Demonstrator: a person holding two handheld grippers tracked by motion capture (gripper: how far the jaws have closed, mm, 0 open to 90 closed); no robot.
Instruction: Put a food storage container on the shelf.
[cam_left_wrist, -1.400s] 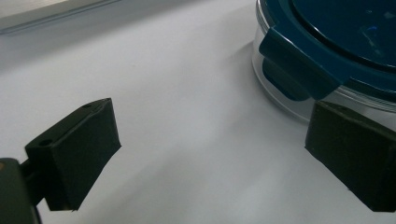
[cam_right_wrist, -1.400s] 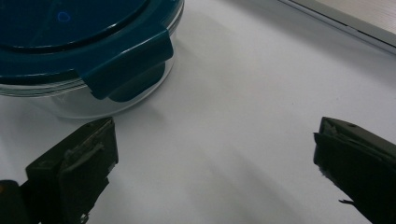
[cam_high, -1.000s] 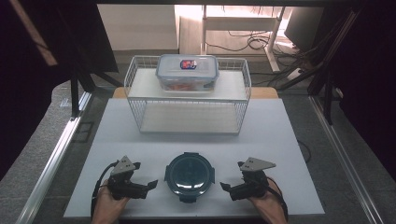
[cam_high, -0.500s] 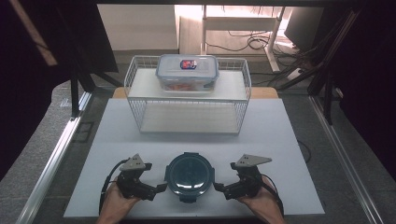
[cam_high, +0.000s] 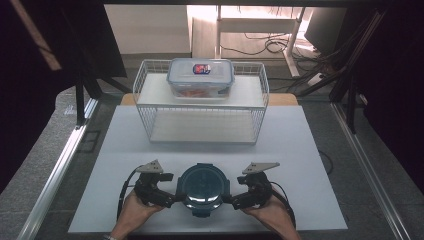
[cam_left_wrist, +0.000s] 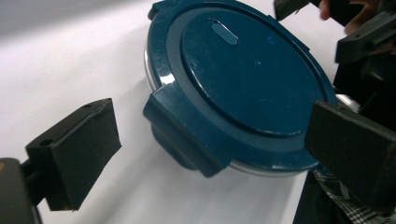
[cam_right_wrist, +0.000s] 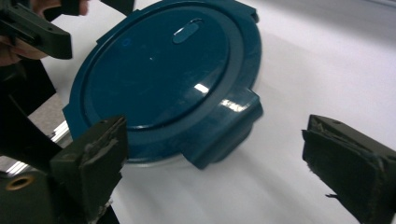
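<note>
High view: round dk-blue plastic container (cam_high: 202, 189) btwn open tongs.

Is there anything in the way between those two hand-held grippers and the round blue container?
Nothing visible. The left hand-held gripper and right hand-held gripper sit right beside the container, jaws open around its side latches, with bare white table around them.

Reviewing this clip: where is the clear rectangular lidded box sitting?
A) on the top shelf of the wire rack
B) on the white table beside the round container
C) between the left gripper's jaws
A: the clear box rests on the upper shelf of the wire rack.
</note>
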